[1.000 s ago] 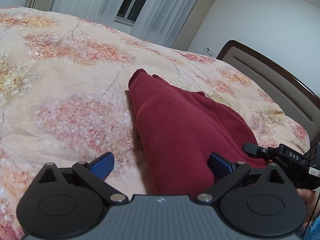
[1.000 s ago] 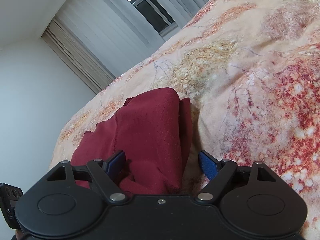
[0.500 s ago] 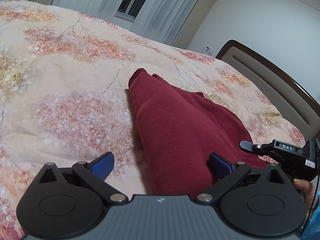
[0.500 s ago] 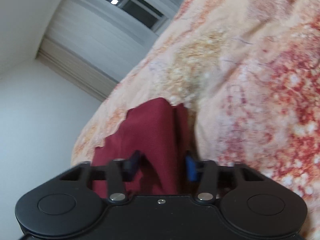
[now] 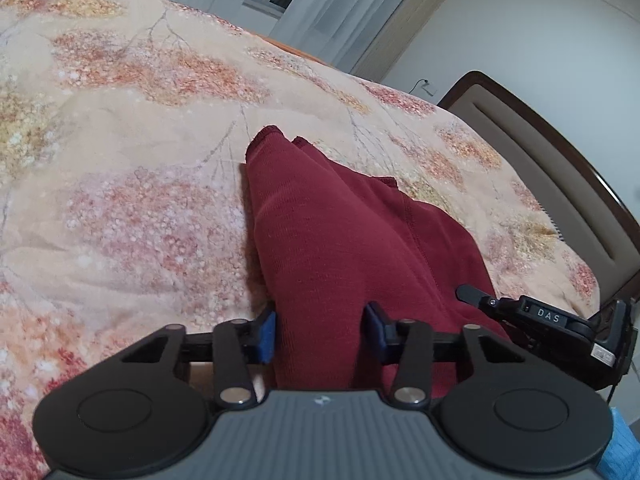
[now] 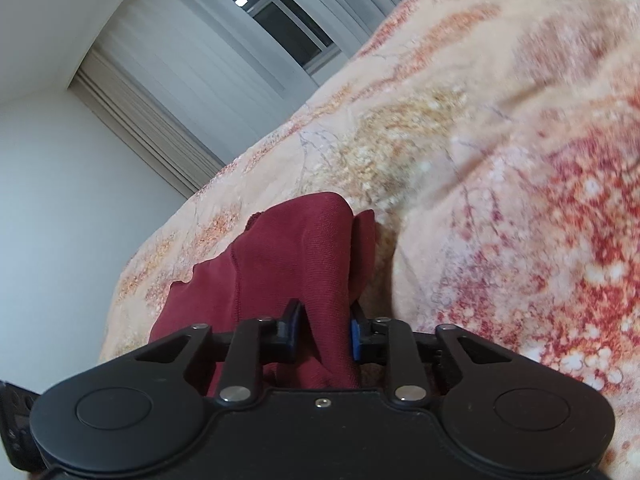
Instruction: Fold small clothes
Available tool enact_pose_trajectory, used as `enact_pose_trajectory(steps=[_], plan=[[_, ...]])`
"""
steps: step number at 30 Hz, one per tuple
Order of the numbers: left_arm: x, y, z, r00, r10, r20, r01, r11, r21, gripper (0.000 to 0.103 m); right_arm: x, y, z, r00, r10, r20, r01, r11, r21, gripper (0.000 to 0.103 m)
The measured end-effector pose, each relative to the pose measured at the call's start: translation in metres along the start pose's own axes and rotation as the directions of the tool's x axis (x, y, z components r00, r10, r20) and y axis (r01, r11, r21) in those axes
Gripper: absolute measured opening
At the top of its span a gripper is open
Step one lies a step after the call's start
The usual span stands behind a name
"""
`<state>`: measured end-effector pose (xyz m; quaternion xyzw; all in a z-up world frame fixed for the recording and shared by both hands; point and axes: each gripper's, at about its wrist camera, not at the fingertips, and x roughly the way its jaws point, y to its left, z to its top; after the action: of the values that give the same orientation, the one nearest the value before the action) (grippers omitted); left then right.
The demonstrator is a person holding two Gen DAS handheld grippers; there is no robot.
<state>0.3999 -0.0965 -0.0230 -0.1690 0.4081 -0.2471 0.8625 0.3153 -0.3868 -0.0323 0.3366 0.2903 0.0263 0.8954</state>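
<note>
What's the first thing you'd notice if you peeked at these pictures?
A dark red garment lies bunched up on a bed covered by a peach bedspread with pink and orange flowers. Two black tools with blue pads are closing on its near edge: the left tool and the right tool, each with red cloth between its pads. Behind the bed there is a window with pale curtains.

Both wrist views sit low and close over the bed [image 5: 120, 184], angled down along the fingers; both share the garment [image 5: 328, 248] and window [image 6: 280, 20].
</note>
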Motion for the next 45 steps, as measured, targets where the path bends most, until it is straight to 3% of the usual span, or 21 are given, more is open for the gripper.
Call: enact_pose_trajectory(steps=[5,19,34,41,45], plan=[[-0.007,-0.017,0.005,0.999,0.049,0.007,-0.049,0.997,0.058,0.037,-0.007,0.01,0.003,1.0,0.0,0.02,0.001,0.999,-0.044,0.017],[-0.028,-0.029,0.016,0.996,0.064,0.06,-0.071,0.991,0.116,0.031,-0.01,0.05,0.013,0.996,0.068,0.056,-0.061,0.99,-0.129,0.016],[-0.082,0.025,0.042,0.972,0.164,0.166,-0.173,0.984,0.041,0.031,0.042,0.118,0.007,0.98,0.2,-0.001,-0.198,0.968,-0.156,0.015],[-0.1,0.062,0.04,0.96,0.218,0.175,-0.217,0.976,-0.023,0.031,0.08,0.149,-0.01,0.971,0.228,-0.066,-0.236,0.958,-0.162,0.015],[-0.1,0.079,0.036,0.963,0.213,0.163,-0.206,0.977,-0.057,0.031,0.092,0.153,-0.017,0.972,0.219,-0.088,-0.231,0.959,-0.163,0.015]])
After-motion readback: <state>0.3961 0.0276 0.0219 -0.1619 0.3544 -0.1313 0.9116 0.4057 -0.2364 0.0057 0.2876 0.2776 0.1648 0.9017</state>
